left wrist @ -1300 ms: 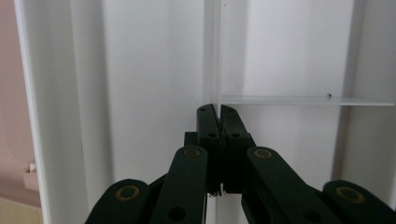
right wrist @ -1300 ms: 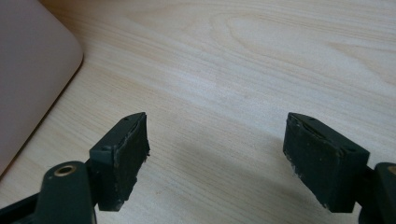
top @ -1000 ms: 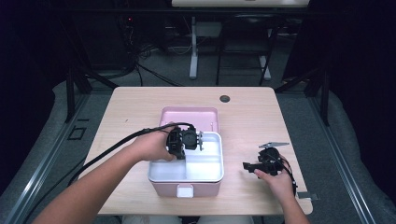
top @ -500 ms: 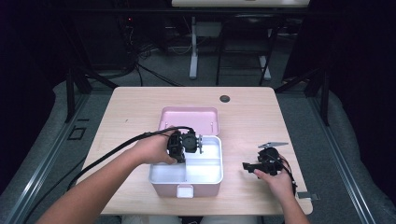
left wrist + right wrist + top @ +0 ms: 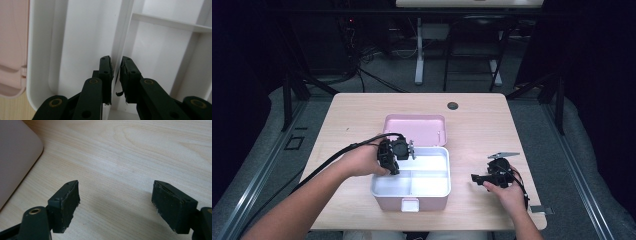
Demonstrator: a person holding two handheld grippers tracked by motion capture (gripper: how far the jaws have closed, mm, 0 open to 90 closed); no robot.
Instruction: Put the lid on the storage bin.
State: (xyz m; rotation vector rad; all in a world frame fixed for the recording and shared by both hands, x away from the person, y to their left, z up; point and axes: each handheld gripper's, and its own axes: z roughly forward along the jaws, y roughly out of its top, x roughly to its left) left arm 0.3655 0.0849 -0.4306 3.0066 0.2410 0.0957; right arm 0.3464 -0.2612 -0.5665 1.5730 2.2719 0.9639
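No legible markings. The smooth white plastic tray (image 5: 422,186) with dividers sits in a pink box (image 5: 412,204), rounded lid (image 5: 414,129) behind. Left gripper (image 5: 115,72) straddles the tray's thin wall, jaws just been opening, slightly parted. Right gripper (image 5: 115,202) rests right of the box, released wide over woodgrain table (image 5: 140,150).

Grey floor (image 5: 592,165), dark room

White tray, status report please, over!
Left claw just opening, jaws astride the divider of white tray. Right claw open, empty, over table. Nothing in the way.
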